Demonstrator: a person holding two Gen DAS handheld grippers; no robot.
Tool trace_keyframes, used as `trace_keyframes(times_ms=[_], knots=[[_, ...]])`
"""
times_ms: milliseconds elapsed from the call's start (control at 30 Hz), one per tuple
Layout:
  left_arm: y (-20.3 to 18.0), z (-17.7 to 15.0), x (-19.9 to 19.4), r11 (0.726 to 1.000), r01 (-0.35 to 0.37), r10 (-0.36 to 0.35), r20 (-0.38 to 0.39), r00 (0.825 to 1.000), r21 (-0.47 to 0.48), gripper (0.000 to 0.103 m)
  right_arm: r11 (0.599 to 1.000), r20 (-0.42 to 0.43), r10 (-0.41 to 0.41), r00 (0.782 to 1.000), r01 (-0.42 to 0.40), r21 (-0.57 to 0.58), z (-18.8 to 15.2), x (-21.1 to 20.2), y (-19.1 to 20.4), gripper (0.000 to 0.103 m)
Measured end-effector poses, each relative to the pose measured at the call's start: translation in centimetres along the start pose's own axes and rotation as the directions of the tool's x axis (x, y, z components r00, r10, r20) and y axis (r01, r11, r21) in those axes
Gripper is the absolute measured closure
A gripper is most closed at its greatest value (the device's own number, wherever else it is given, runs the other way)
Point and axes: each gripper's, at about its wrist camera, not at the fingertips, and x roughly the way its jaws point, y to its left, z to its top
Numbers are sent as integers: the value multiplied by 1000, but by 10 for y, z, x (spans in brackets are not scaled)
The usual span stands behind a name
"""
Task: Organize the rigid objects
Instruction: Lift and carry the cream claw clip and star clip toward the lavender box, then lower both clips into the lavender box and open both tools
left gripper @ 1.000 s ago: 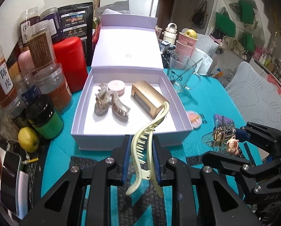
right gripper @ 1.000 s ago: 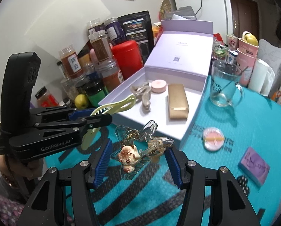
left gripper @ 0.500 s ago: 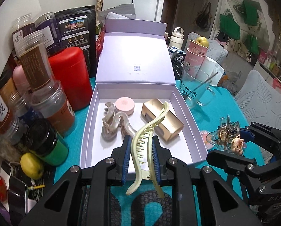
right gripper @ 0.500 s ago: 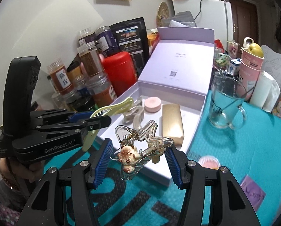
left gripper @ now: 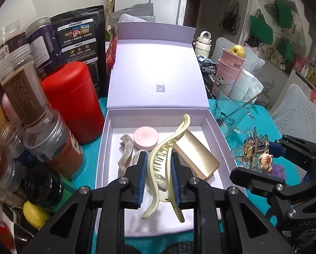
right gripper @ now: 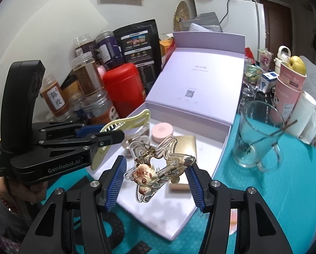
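My left gripper [left gripper: 158,175] is shut on a pale yellow hair claw [left gripper: 168,158], held above the near part of the open lilac box [left gripper: 100,148]. Inside the box lie a pink round compact [left gripper: 146,137], a gold case [left gripper: 197,156] and a beige hair clip [left gripper: 125,154]. My right gripper [right gripper: 155,182] is shut on a clear hair claw with a small cat charm [right gripper: 155,167], held over the box's front corner [right gripper: 175,224]. In the right wrist view the left gripper [right gripper: 107,135] holds the yellow claw [right gripper: 128,120] to the left.
Jars [left gripper: 31,97], a red canister [left gripper: 73,101] and a black pouch [left gripper: 79,42] crowd the left of the box. A glass mug [right gripper: 255,135], pink cups with a yellow fruit [right gripper: 289,84] and a paper roll stand to the right on the teal cloth [right gripper: 285,190]. The box lid [left gripper: 155,69] stands open behind.
Both grippers moved forward toward and over the box with their claws still held. The box now fills more of both views.
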Motion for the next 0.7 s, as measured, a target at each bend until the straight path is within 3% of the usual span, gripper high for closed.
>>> trace_keyframes(times_ms=[700], knots=[[13,34,55,1000,7,-7,-33,999,10,81,999,-1,-43,999,43,12,30,47,-31,47]])
